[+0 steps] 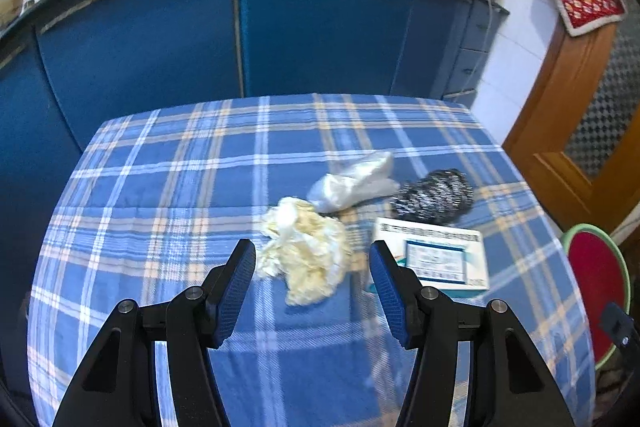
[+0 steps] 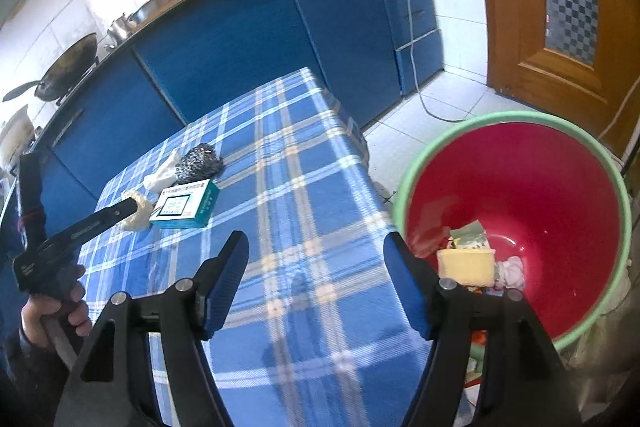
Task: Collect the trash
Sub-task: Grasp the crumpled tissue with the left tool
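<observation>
**Trash on a plaid table, a red bin beside it**

While the left gripper (image 1: 312,259) hangs over a table covered in a blue plaid cloth (image 1: 168,187), its two blue-padded jaws stand partly apart with nothing pressed between them. A crumpled, cream-coloured paper wad (image 1: 306,251) lies on the cloth just past the fingertips, in line with the gap between the jaws; whether a pad brushes it cannot be told from this view. Beyond the wad lies a scrunched clear plastic bag (image 1: 352,183), touching or nearly touching it. To the right of the bag sits a dark, speckled scouring ball (image 1: 434,197), and in front of that ball a flat white-and-teal carton (image 1: 436,257) rests on the cloth.

From the right wrist view, the right gripper (image 2: 316,251) is held above the near edge of the table, its jaws wide apart and empty — plaid cloth on the left and the bin's rim on the right show between them. A red bin with a green rim (image 2: 404,179) stands on the floor just to the right of the table. At its bottom lie a pale yellow slab (image 2: 466,267), a bit of printed packaging and a crumpled white scrap.

In that same view a person's hand (image 2: 56,311) grips the handle of the left tool at the far left — its fingertips reach to the paper wad beside the carton.

Blue kitchen cabinets (image 1: 160,39) stand behind the table, with pans on the counter above them.
</observation>
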